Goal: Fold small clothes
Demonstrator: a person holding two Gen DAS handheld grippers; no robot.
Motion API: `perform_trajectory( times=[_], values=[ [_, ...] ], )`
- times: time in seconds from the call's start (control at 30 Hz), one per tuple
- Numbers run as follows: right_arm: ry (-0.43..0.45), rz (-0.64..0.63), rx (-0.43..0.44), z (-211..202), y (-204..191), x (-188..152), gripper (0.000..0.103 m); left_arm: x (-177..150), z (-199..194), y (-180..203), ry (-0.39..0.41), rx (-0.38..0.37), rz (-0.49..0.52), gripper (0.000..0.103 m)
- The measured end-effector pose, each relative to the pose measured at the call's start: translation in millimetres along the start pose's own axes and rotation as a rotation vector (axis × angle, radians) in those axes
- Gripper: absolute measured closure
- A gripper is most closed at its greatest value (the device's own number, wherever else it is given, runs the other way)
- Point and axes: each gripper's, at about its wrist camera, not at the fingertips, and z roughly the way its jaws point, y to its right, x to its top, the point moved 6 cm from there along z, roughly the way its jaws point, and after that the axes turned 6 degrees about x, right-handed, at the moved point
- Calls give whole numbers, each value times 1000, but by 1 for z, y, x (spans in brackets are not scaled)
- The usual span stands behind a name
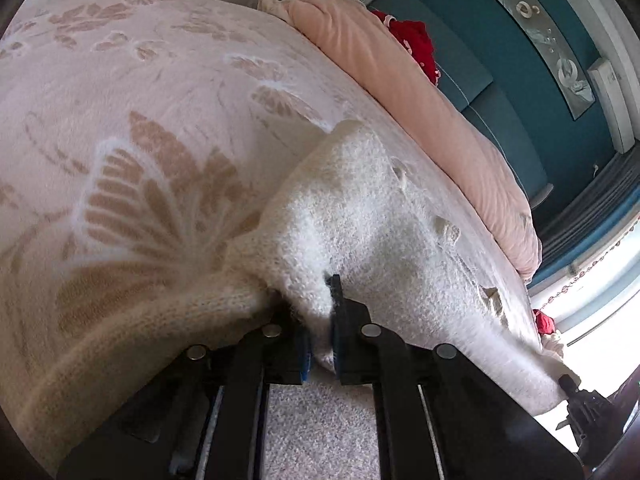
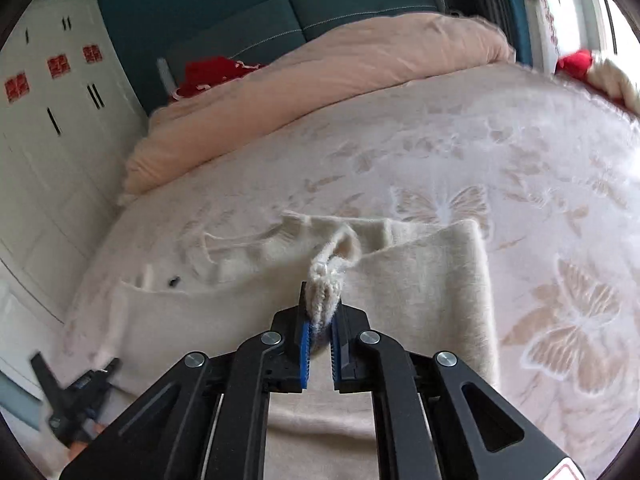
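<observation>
A cream knit sweater (image 1: pixel 380 216) lies spread on a bed with a pink butterfly blanket (image 1: pixel 120 120). In the left wrist view my left gripper (image 1: pixel 316 300) is shut on a fold of the sweater near the bed's edge; the knit hides its left finger. My right gripper (image 2: pixel 322 300) is shut on a bunched ribbed edge of the same sweater (image 2: pixel 420 280) and lifts it off the flat part. Each gripper also shows in the other's view: the right gripper (image 1: pixel 570 386) at the sweater's lower right corner, and the left gripper (image 2: pixel 76 396), blurred, at the lower left.
A peach duvet (image 2: pixel 320 72) is bunched at the head of the bed, with a red garment (image 2: pixel 212 72) against the teal headboard (image 2: pixel 240 20). White wardrobe doors (image 2: pixel 48 120) stand to the left. A red and cream item (image 2: pixel 588 64) lies by the window side. Carpet (image 1: pixel 320 432) shows below.
</observation>
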Motion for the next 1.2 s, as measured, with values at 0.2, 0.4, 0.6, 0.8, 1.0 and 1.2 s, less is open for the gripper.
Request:
perform_trajectory(
  times=[0.2,0.4,0.6,0.8,1.0,1.2],
  values=[
    [-70,129,7,27,32,-33,97,-4,-2,6,15,5,14,94],
    [-103,153,-3,33,45,-35,89,-6,-3,7,26,4,22,94],
    [-27,145,-6,7,32,-1,48,-7,-3,8,35,4,24,94],
    [-182,4,-90,78,6,-7,86,-7,-3,8,37,2,24,94],
    [78,-16,-50,22,2,49,98,-7,-3,9,40,-13,25,89],
    [-109,28,-124,68,47,15,92,-7,1,16,42,-15,59,84]
  ],
)
